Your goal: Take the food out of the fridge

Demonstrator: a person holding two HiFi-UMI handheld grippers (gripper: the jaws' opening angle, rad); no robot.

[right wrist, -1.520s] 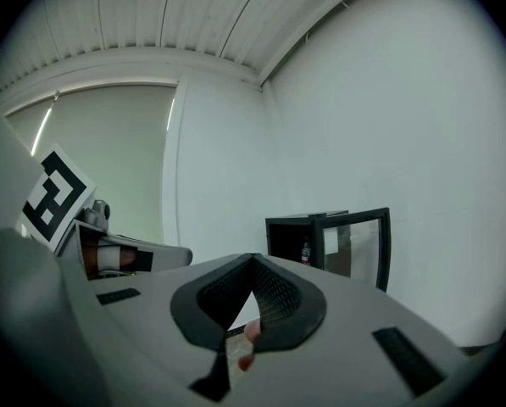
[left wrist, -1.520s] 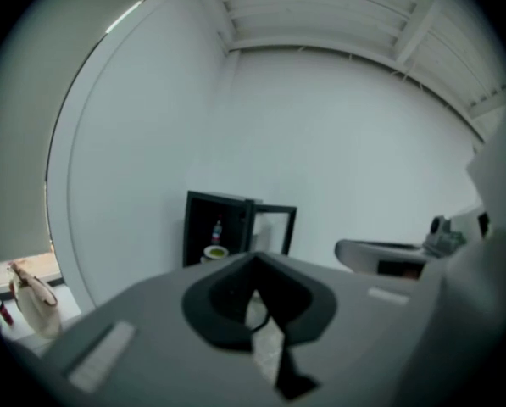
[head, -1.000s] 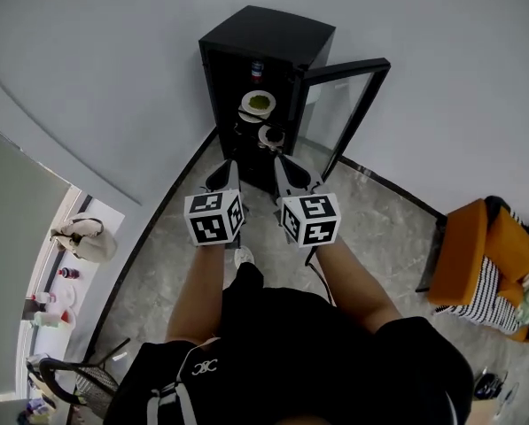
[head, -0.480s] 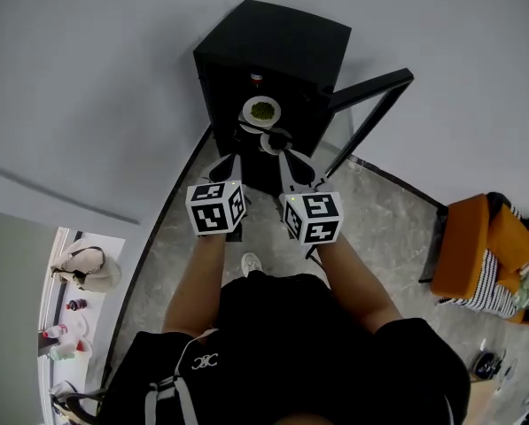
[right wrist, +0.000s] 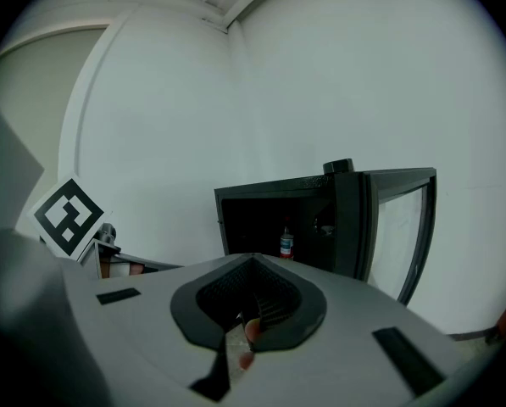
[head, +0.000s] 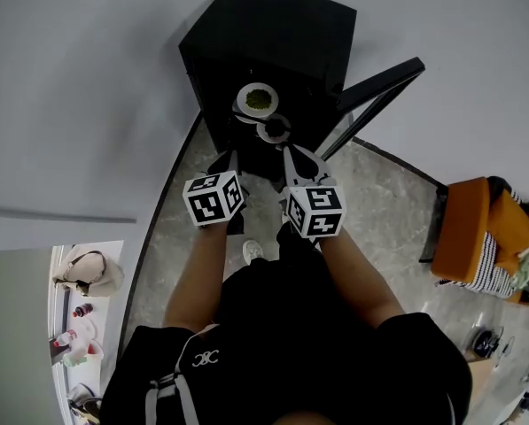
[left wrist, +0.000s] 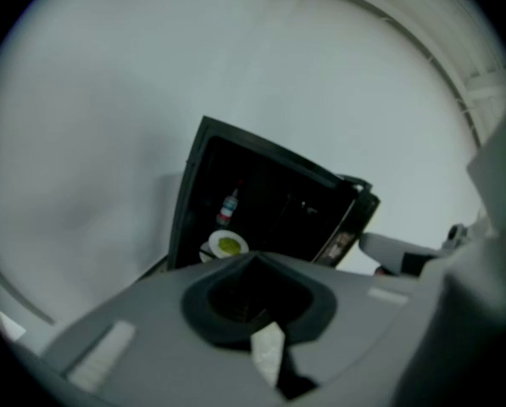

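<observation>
Left gripper [head: 228, 159]: jaws clenched, empty, short of fridge [head: 273, 34]. Plate of green food [head: 258, 100] sits on shelf inside. Second dish [head: 274, 132] just beside it, toward me. Small bottle [left wrist: 229, 207] further in. I judge plates stiff, glazed, slippery and breakable, with food loose on top. I'd pinch near rim and keep level. Right gripper [head: 301, 161]: clenched too, empty. Door [head: 379, 80] open at right.

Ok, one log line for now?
fridge: open | plate of greens: inside, untouched | left hand-held gripper: shut | right hand-held gripper: shut
</observation>
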